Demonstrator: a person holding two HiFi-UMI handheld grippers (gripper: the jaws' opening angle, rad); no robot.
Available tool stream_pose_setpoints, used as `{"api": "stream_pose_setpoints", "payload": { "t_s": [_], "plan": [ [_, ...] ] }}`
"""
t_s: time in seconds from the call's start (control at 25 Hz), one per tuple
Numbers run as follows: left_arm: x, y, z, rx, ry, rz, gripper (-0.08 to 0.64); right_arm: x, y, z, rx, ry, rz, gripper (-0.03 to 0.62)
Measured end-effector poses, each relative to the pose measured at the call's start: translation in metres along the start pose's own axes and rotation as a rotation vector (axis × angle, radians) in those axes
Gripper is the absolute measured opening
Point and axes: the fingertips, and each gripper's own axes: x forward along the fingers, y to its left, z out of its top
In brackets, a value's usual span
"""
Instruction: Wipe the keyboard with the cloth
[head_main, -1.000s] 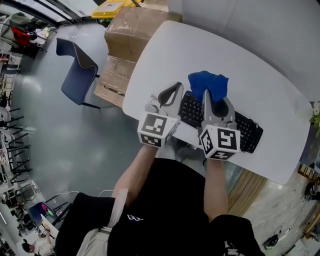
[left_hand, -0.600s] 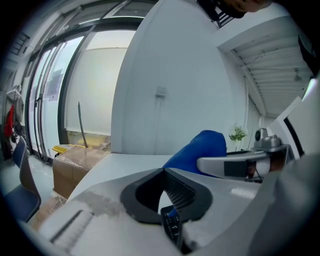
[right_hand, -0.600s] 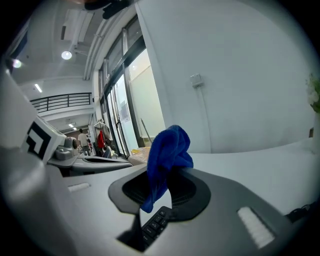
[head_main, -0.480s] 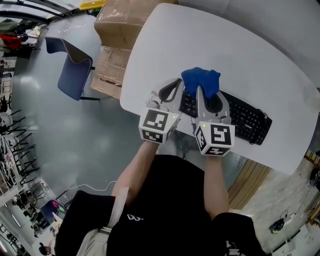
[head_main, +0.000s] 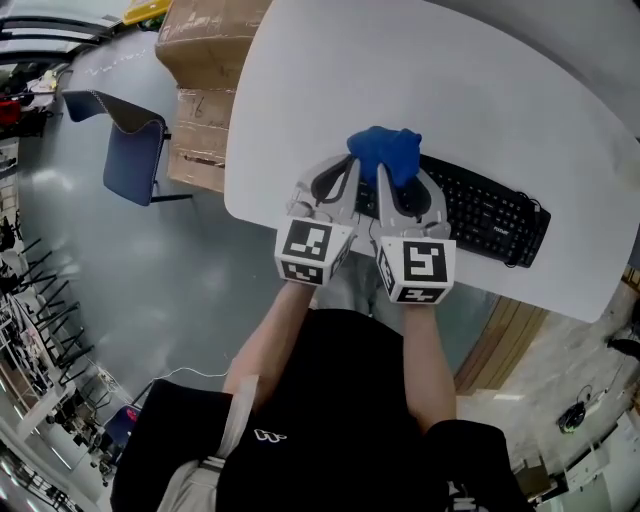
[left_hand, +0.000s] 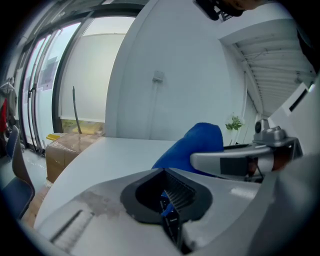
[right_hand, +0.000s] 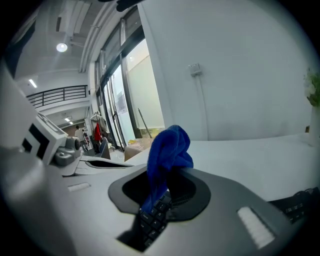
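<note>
Right gripper (head_main: 393, 178) clamped on a bunched blue cloth (head_main: 383, 150) at the left end of a black keyboard (head_main: 490, 215) on a white table (head_main: 480, 90), left gripper (head_main: 352, 172) jaws together just beside it, closed cardboard boxes (head_main: 205, 45) on the floor

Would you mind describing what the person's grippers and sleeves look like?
The left gripper and right gripper are light grey with black-lined jaws; each carries a white cube printed with black square markers. The person wears a black short-sleeved top.

Bright, even daylight, soft shadows, strong fisheye bending and dark corner vignetting.
</note>
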Motion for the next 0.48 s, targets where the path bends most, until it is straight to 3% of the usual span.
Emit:
{"api": "stream_pose_setpoints", "payload": {
  "t_s": [0.48],
  "plan": [
    [0.018, -0.003, -0.035, -0.021, 0.081, 0.008, -0.003, 0.009, -0.001, -0.039, 0.01, 0.069, -0.003, 0.074]
  ]
}}
